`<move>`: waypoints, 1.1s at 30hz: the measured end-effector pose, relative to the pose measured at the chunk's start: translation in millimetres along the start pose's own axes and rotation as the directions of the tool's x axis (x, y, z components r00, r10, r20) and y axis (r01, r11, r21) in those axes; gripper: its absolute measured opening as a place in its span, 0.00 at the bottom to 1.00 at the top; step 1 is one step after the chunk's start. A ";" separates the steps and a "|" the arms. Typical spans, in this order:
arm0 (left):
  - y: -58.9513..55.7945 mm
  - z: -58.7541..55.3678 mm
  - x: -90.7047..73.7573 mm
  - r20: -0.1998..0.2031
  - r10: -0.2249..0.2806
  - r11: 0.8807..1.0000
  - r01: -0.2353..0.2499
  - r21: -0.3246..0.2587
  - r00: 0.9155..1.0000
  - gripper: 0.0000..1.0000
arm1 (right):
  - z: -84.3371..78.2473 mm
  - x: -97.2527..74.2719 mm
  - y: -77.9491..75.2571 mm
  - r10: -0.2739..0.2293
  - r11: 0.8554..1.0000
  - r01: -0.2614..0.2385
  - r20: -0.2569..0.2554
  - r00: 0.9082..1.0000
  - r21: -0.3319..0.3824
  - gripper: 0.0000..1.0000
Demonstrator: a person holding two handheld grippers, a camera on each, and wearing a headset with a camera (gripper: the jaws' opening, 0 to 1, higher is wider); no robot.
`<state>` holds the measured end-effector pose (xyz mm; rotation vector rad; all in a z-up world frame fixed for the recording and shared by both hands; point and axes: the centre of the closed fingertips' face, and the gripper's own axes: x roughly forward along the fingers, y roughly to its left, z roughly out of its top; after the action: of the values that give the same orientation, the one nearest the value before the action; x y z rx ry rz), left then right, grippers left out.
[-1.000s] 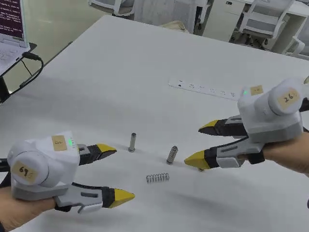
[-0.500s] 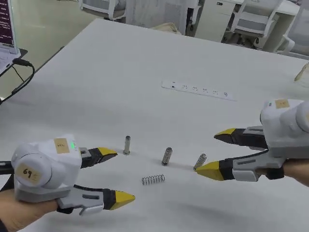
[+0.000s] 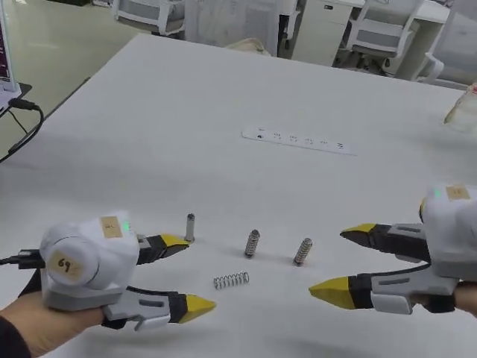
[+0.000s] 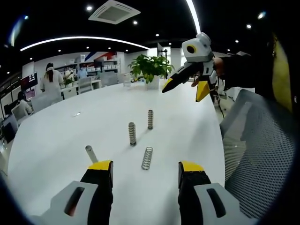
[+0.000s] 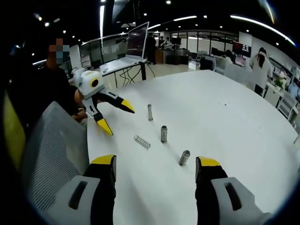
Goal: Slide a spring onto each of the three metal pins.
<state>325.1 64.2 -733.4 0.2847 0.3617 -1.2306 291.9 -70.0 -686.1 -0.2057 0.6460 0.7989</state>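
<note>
— Head view first. Changed since a second ago?

— Shows the right gripper (image 3: 328, 261) drawn back toward the right edge of the table (image 3: 149, 112), jaws wide apart, gripping nothing. Had its lower tip down beside the right-hand pin (image 3: 302, 251) then; leaves that pin now wearing a spring. Shows the middle pin (image 3: 252, 243) sprung too, the bare pin (image 3: 189, 227) at the left end of the row, and a loose spring (image 3: 230, 280) lying flat just nearer the front edge. Places the left gripper (image 3: 197, 272) by the front edge, spread wide and empty, upper tip near the bare pin.

— Left gripper view?

— Looks along its own parted jaws at the loose spring (image 4: 147, 158) just ahead of the gap, bare pin (image 4: 90, 153) off to the left, right gripper (image 4: 183, 93) raised beyond.

— Right gripper view?

— Frames the right-hand pin (image 5: 184, 157) just ahead of spread, empty jaws; sets the loose spring (image 5: 141, 141) farther off.

— Meaning for the task?

— Probably two of three done. Leaves one spring to pick up and thread onto the bare pin.
</note>
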 end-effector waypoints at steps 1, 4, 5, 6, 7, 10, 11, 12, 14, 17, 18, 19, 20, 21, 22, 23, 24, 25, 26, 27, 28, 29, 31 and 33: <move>-0.1 -0.7 2.5 -0.005 -0.003 1.000 0.004 0.003 1.000 0.51 | -0.3 0.0 1.2 0.002 1.000 -0.002 0.012 1.000 0.010 0.68; -0.3 -2.8 8.3 -0.016 -0.014 1.000 0.014 0.012 1.000 0.48 | -3.6 -1.2 3.9 -0.001 1.000 0.001 0.014 1.000 0.019 0.69; -0.3 -3.4 9.7 -0.017 -0.018 1.000 0.018 0.014 1.000 0.47 | -4.7 -1.6 4.5 0.000 1.000 0.000 0.015 1.000 0.027 0.69; -0.7 -4.3 12.1 -0.019 -0.024 1.000 0.025 0.016 1.000 0.47 | -6.3 -1.7 5.0 0.000 1.000 0.000 0.013 1.000 0.030 0.68; -1.0 -4.6 13.5 -0.022 -0.026 0.999 0.026 0.019 0.999 0.46 | -7.8 -1.7 5.4 -0.001 1.000 0.001 0.012 1.000 0.031 0.68; -1.9 -8.8 19.3 -0.034 -0.039 0.999 0.039 0.023 0.999 0.44 | -12.0 -1.9 8.1 0.000 0.999 -0.001 0.008 1.000 0.042 0.68; -1.7 -10.5 20.8 -0.039 -0.040 0.999 0.041 0.023 0.998 0.43 | -12.9 -2.0 8.4 -0.001 0.999 0.000 0.006 1.000 0.043 0.68; -1.8 -13.0 23.0 -0.043 -0.046 0.999 0.047 0.023 0.998 0.42 | -14.0 -2.2 9.1 0.001 0.999 -0.001 0.004 1.000 0.047 0.68; -1.0 -15.7 26.2 -0.046 -0.050 0.998 0.051 0.020 0.998 0.40 | -15.0 -2.8 9.8 -0.002 0.999 0.002 0.002 1.000 0.047 0.68; -0.1 -19.4 30.8 -0.052 -0.057 0.998 0.057 0.016 0.997 0.37 | -15.8 -4.0 9.8 -0.005 0.999 0.005 0.001 1.000 0.050 0.68; -0.4 -20.9 32.5 -0.055 -0.061 0.998 0.062 0.016 0.997 0.36 | -15.9 -4.5 9.6 -0.006 0.999 0.006 0.001 1.000 0.051 0.68; -0.5 -21.6 33.5 -0.055 -0.063 0.998 0.064 0.013 0.996 0.35 | -15.8 -4.8 9.5 -0.007 0.999 0.007 0.002 1.000 0.052 0.68; -1.0 -22.5 34.5 -0.057 -0.065 0.998 0.066 0.014 0.996 0.35 | -15.9 -5.1 9.3 -0.009 0.999 0.009 0.001 1.000 0.051 0.68; -1.7 -23.2 35.4 -0.057 -0.069 0.997 0.070 0.014 0.996 0.34 | -15.7 -5.3 9.2 -0.010 0.999 0.010 0.002 1.000 0.052 0.68; -2.2 -23.6 36.3 -0.057 -0.070 0.997 0.071 0.016 0.996 0.33 | -15.5 -5.3 9.2 -0.010 0.998 0.010 0.003 1.000 0.056 0.68; -2.6 -24.7 37.5 -0.058 -0.072 0.997 0.074 0.022 0.996 0.32 | -15.6 -5.0 9.3 -0.010 0.998 0.010 0.003 1.000 0.056 0.68; -2.7 -25.9 38.6 -0.062 -0.073 0.997 0.075 0.024 0.995 0.31 | -16.1 -4.6 9.2 -0.011 0.998 0.010 0.002 1.000 0.057 0.67; -2.5 -27.3 39.7 -0.067 -0.075 0.997 0.077 0.027 0.995 0.30 | -17.2 -3.9 9.5 -0.009 0.998 0.009 0.000 1.000 0.061 0.67; -2.7 -28.0 40.2 -0.070 -0.078 0.996 0.080 0.030 0.995 0.29 | -18.0 -3.2 9.6 -0.009 0.998 0.009 -0.002 1.000 0.062 0.67; -2.5 -28.1 40.5 -0.072 -0.077 0.996 0.079 0.031 0.994 0.29 | -19.0 -2.7 9.8 -0.009 0.998 0.009 -0.004 1.000 0.063 0.67; -2.6 -27.7 40.8 -0.071 -0.079 0.996 0.082 0.031 0.994 0.28 | -20.3 -2.0 10.2 -0.007 0.998 0.008 -0.006 1.000 0.067 0.67; -2.6 -27.4 41.3 -0.070 -0.080 0.996 0.082 0.034 0.994 0.28 | -21.2 -1.6 10.3 -0.007 0.998 0.007 -0.006 1.000 0.068 0.67; -2.6 -26.4 42.9 -0.067 -0.082 0.996 0.085 0.040 0.994 0.26 | -24.1 -0.6 10.3 -0.005 0.997 0.006 -0.011 1.000 0.076 0.67; -2.9 -26.2 44.3 -0.067 -0.082 0.995 0.085 0.048 0.994 0.24 | -27.0 0.0 10.5 -0.004 0.997 0.005 -0.017 1.000 0.079 0.67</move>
<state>332.2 35.7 -775.7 0.3567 0.4021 -1.3165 272.0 -73.7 -706.8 -0.1415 0.6915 0.7661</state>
